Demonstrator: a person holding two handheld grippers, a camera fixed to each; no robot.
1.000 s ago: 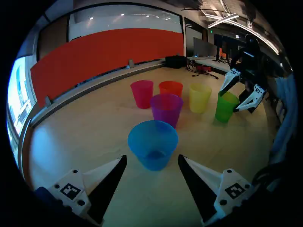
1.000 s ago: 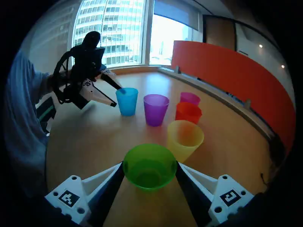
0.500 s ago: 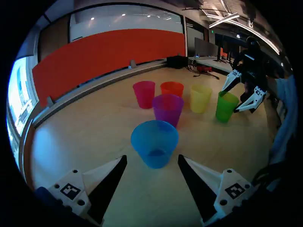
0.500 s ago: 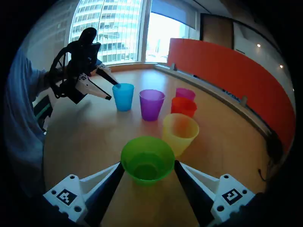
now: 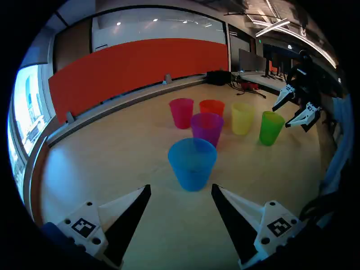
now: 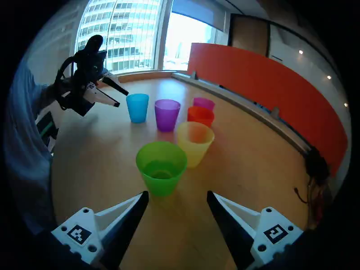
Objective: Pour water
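Left gripper point(image 5: 180, 186) spread wide, clamping nothing, hovering low over the light wooden surface point(image 5: 112, 157). Just ahead of its fingertips point(image 5: 143, 191), roughly centred in the gap but untouched: blue cup point(image 5: 192, 164), upright. Directly behind blue, nearly touching it: purple cup point(image 5: 206, 128). Further back in a row, left to right in the left gripper view: pink cup point(image 5: 181, 112), orange cup point(image 5: 212, 107), yellow cup point(image 5: 242, 118), then green cup point(image 5: 270, 128) a little apart at the right end. All six upright. Right gripper point(image 6: 177, 192) also spread wide, gripping nothing, with the green cup just beyond its tips and free of both fingers. In the right gripper view, yellow just behind green on the right side, close to touching; orange, pink and purple past that; blue farthest left. Something pale-looking at the bottom of green, possibly a little water, cannot tell for sure; same doubt for blue. In the right gripper view, left gripper off at upper left, held by a hand point(image 6: 56, 90), fingers pointing toward blue, tips near its rim but apart from it. Blue sleeve point(image 6: 22, 148) along the left edge. Long red wall panel point(image 5: 135, 63) behind the cups, tall windows point(image 6: 121, 36) beyond, dark cables point(image 6: 315, 171) on the surface at far right.
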